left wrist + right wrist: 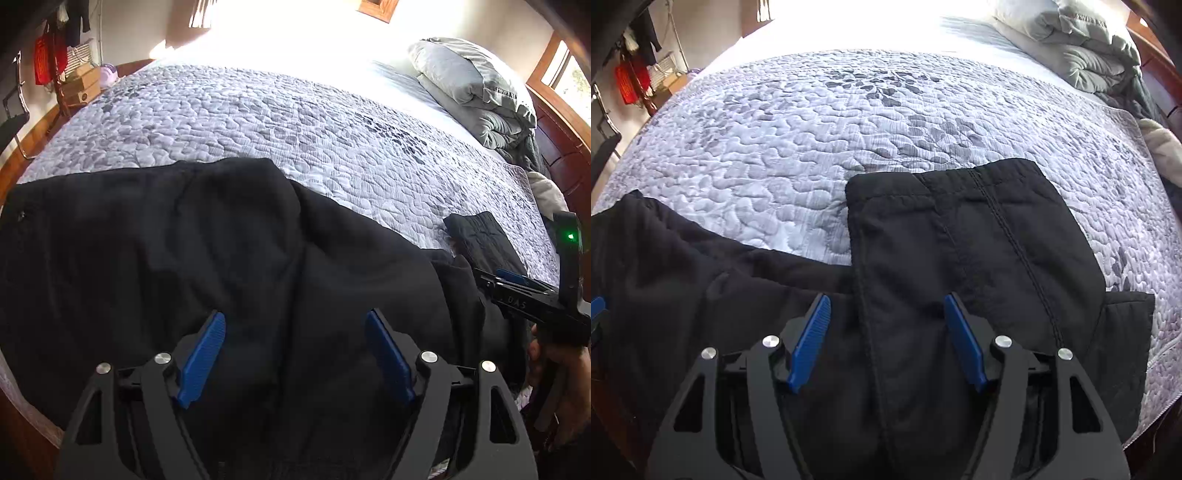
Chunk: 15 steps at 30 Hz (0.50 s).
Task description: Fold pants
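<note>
Black pants [221,240] lie along the near edge of a bed covered with a grey-white quilt [258,110]. My left gripper [295,321] is open, its blue pads apart just above the wide upper part of the pants. My right gripper [886,306] is open over the leg end [960,221], which lies folded with its cuff and a stitched seam pointing away from me. The right gripper also shows in the left wrist view [524,291] at the right edge, held by a hand. Neither gripper holds cloth.
Grey pillows and a bundled duvet [476,85] sit at the far right by the wooden headboard [554,140]. Cardboard boxes [81,86], red hanging clothes [46,59] and a chair [14,110] stand left of the bed. The quilt [812,147] lies beyond the pants.
</note>
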Available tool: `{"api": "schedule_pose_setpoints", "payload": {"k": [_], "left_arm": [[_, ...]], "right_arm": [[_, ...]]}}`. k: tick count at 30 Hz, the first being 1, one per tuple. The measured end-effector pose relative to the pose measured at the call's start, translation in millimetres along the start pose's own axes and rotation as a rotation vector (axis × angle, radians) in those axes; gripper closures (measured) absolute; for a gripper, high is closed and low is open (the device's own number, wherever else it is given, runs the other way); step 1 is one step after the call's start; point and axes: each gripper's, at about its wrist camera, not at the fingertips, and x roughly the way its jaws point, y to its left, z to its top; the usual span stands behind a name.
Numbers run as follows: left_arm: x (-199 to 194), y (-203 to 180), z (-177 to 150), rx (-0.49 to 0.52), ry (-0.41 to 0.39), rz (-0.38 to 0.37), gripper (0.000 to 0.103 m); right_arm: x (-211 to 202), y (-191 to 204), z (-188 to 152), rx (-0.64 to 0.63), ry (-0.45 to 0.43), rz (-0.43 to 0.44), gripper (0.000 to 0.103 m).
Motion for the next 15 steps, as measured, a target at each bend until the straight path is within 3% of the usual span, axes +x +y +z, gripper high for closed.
{"api": "schedule_pose_setpoints", "payload": {"k": [1, 2, 3, 6, 8, 15], "left_arm": [[1.9, -2.3, -1.5, 0.004, 0.000, 0.007, 0.021], [4.5, -4.7, -2.1, 0.012, 0.002, 0.011, 0.019], [5.7, -5.3, -2.7, 0.020, 0.003, 0.013, 0.017], [9.5, -10.6, -7.4, 0.052, 0.003, 0.034, 0.015], [10.9, -13.1, -9.8, 0.070, 0.006, 0.046, 0.015], [0.6, -14.9, -20.9, 0.021, -0.018, 0.029, 0.015]], "right_arm": [[1.8, -0.7, 1.5, 0.001, 0.000, -0.032, 0.047], [1.6, -2.0, 2.0, 0.006, -0.001, -0.047, 0.060], [0.3, -5.4, 2.2, 0.018, -0.004, -0.037, 0.073], [-8.9, -22.0, 1.3, 0.083, -0.024, 0.022, 0.097], [-24.8, -35.0, -0.7, 0.120, -0.075, 0.053, 0.098], [-98.4, -121.5, -30.4, 0.366, -0.322, 0.305, 0.099]]}}
